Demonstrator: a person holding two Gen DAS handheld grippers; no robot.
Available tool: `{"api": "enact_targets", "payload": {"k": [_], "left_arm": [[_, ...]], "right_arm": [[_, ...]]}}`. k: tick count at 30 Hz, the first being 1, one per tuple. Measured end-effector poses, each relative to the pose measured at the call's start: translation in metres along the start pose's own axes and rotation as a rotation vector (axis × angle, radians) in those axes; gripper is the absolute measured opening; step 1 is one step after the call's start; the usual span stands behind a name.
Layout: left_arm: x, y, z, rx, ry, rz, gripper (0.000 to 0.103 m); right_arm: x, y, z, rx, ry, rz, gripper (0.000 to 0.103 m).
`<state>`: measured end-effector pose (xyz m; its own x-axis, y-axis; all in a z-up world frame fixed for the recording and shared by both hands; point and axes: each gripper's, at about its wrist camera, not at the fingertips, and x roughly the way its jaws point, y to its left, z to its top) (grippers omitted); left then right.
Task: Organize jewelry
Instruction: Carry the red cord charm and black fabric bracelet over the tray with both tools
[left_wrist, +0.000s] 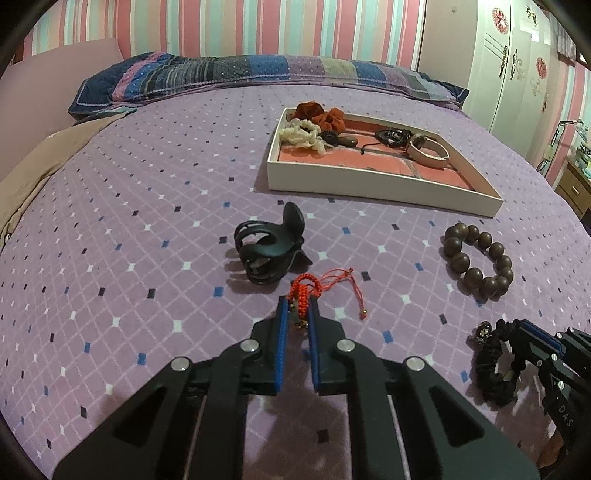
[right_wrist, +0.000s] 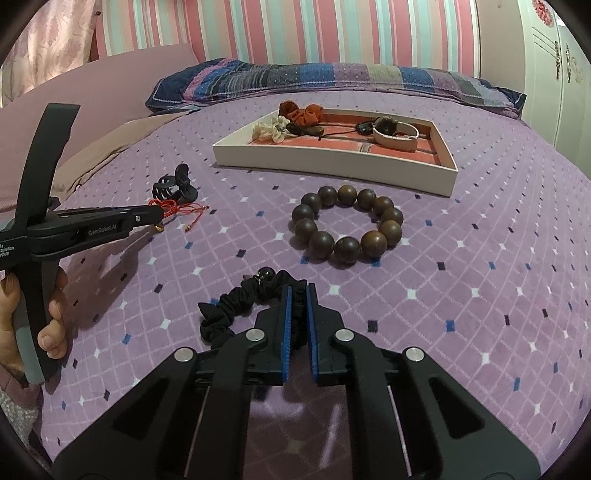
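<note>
Both grippers pinch a piece, tray waiting at upper right.
Left gripper (left_wrist: 298, 312) nearly closed on the red cord bracelet (left_wrist: 303, 291); right gripper (right_wrist: 298, 306) nearly closed on the black scrunchie (right_wrist: 236, 306). Lift clear of the bedspread (left_wrist: 129, 221), then lower gently into the tray (left_wrist: 369, 190).

On the bed (left_wrist: 147, 192) the tray (left_wrist: 369, 186) lies toward the far side, before the pillow (left_wrist: 258, 74); in it the scrunchies (left_wrist: 317, 125) sit at the far left corner, the watch (left_wrist: 428, 149) to the right, cords (left_wrist: 391, 134) between them; nearer than the tray, the claw clip (left_wrist: 267, 251) lies left, the bead bracelet (left_wrist: 478, 260) right, well apart; the string bracelet (left_wrist: 306, 291) lies just before the clip, between the left gripper (left_wrist: 299, 306) fingers; the hair tie (right_wrist: 240, 314) lies nearest, before the beads, its right end between the right gripper (right_wrist: 298, 295) fingers.
</note>
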<state>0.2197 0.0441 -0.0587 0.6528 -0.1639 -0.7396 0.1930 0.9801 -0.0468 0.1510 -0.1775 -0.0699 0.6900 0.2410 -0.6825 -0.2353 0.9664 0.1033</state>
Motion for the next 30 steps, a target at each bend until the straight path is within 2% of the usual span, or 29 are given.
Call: {"api": "enact_targets", "payload": {"k": [9, 17, 23, 30], "left_arm": [[-0.026, -0.011, 0.021, 0.017, -0.060, -0.004, 0.011], [-0.039, -0.025, 0.049, 0.029, -0.109, -0.021, 0.011], [-0.036, -0.036, 0.082, 0.026, -0.131, -0.037, 0.011], [-0.009, -0.052, 0.124, 0.034, -0.133, -0.038, 0.011]], "right_arm": [[-0.009, -0.007, 0.021, 0.001, -0.044, -0.003, 0.008], [-0.020, -0.024, 0.058, 0.013, -0.125, -0.023, 0.008], [-0.022, -0.043, 0.099, 0.005, -0.184, -0.058, 0.008], [0.004, -0.070, 0.140, 0.008, -0.191, -0.110, 0.008]]}}
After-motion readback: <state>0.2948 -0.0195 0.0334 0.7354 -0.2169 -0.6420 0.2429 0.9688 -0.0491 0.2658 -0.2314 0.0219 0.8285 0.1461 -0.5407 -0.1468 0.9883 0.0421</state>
